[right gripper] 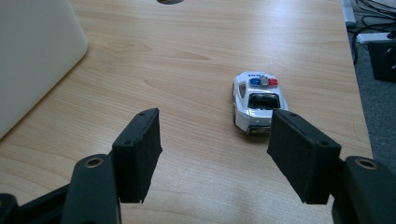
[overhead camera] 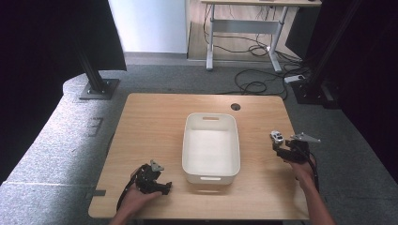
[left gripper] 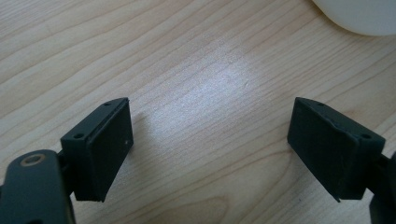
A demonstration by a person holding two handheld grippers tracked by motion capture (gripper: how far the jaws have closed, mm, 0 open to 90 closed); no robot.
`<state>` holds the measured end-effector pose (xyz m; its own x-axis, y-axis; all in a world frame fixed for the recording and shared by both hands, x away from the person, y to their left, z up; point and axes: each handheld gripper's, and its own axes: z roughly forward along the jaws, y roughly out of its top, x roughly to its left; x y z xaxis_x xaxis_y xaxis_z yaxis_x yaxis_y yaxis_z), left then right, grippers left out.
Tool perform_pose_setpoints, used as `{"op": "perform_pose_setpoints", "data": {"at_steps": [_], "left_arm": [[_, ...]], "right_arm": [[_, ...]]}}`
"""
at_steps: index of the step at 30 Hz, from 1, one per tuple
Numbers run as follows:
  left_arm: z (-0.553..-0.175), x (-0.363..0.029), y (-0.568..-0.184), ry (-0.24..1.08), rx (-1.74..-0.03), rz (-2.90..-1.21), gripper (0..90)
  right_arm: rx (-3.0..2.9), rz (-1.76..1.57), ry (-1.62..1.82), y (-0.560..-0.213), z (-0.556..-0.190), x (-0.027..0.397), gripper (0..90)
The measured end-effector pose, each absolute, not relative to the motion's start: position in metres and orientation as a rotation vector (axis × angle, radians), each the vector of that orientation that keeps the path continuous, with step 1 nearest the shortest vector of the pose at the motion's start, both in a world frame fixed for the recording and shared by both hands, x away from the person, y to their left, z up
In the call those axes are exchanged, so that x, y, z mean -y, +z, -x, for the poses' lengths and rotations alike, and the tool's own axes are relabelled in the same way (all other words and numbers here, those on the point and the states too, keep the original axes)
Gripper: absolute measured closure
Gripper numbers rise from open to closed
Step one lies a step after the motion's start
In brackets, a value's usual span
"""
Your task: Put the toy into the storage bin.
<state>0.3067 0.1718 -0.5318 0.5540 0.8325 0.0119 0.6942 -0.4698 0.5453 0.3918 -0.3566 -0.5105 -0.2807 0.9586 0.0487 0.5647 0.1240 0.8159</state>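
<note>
A light wooden table (overhead camera: 155, 117) stands on grey carpet, with a white plastic bin (overhead camera: 211, 174) at its middle. We hold our right gripper (right gripper: 215, 156) near the table's right edge, its jaws spread wide with nothing between them; a small white toy police car (right gripper: 258, 102) sits on the wood just beyond the tips. Our left gripper (left gripper: 210, 144) rests low at the near left, jaws likewise spread over bare wood.
</note>
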Motion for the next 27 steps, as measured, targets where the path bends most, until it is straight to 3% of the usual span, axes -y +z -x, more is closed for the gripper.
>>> {"op": "perform_pose_setpoints", "data": {"at_steps": [27], "left_arm": [[-0.306,-0.17,-0.532,0.356,-1.216,-2.309,14.3]], "right_arm": [[-1.912,-1.49,0.997,-0.52,-0.403,0.365,33.3]]}}
